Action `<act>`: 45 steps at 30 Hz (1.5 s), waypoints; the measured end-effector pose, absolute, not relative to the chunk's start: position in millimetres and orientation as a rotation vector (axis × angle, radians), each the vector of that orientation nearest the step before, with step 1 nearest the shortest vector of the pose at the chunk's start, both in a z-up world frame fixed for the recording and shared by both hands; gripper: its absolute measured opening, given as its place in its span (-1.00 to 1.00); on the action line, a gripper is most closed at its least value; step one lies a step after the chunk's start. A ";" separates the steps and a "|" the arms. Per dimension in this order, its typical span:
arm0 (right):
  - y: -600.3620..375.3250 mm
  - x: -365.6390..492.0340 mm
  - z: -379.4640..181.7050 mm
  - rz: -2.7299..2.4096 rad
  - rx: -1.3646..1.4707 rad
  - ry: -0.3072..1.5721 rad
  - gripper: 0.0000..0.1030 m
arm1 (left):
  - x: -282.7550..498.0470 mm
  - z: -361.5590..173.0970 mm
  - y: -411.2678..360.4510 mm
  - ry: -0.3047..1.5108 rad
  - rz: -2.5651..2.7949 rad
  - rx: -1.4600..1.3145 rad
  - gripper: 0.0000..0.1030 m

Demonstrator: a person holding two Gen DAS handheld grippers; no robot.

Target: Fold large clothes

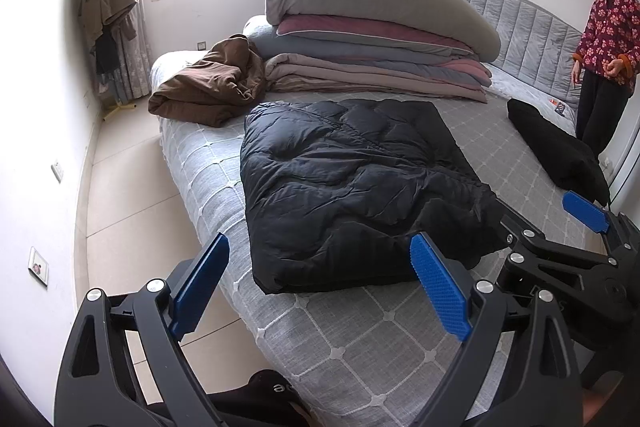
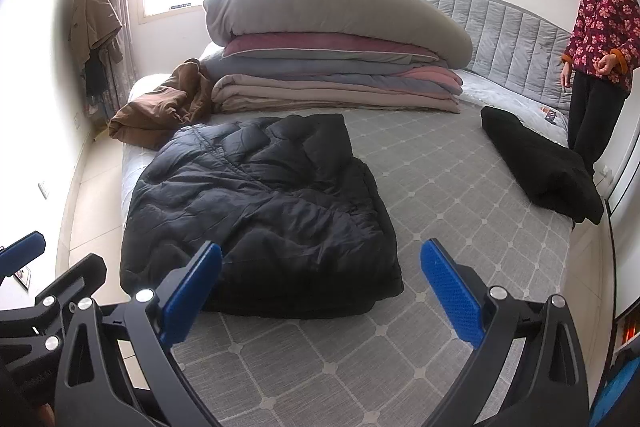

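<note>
A black puffy jacket [image 1: 352, 187] [image 2: 264, 211] lies folded into a rough rectangle on the grey checked bed [image 1: 360, 347] [image 2: 440, 227]. My left gripper [image 1: 320, 283] hovers open above the bed's near edge, just short of the jacket's near hem, with nothing between its blue pads. My right gripper [image 2: 320, 283] is open too, above the bed at the jacket's near right corner, holding nothing. In the left wrist view the right gripper [image 1: 580, 223] shows at the right edge. A brown garment [image 1: 208, 83] [image 2: 168, 107] lies crumpled at the far left. A second black garment [image 1: 556, 151] [image 2: 540, 167] lies at the right.
A tall stack of folded quilts [image 1: 372, 39] [image 2: 336, 51] fills the far side of the bed. A person in a floral top [image 1: 604, 47] [image 2: 596, 47] stands by the padded headboard [image 1: 528, 35]. Coats hang on a rack [image 1: 106, 11] near the curtained window. Bare floor [image 1: 128, 195] lies left of the bed.
</note>
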State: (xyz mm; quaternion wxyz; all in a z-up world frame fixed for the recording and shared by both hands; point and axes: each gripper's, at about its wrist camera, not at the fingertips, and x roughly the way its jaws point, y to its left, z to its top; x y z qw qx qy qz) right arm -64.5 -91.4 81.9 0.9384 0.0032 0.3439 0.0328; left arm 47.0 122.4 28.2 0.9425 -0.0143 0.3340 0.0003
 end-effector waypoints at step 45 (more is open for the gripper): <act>-95.8 -59.2 81.8 0.079 0.022 0.696 0.87 | 49.6 23.8 110.4 0.700 -0.002 0.022 0.86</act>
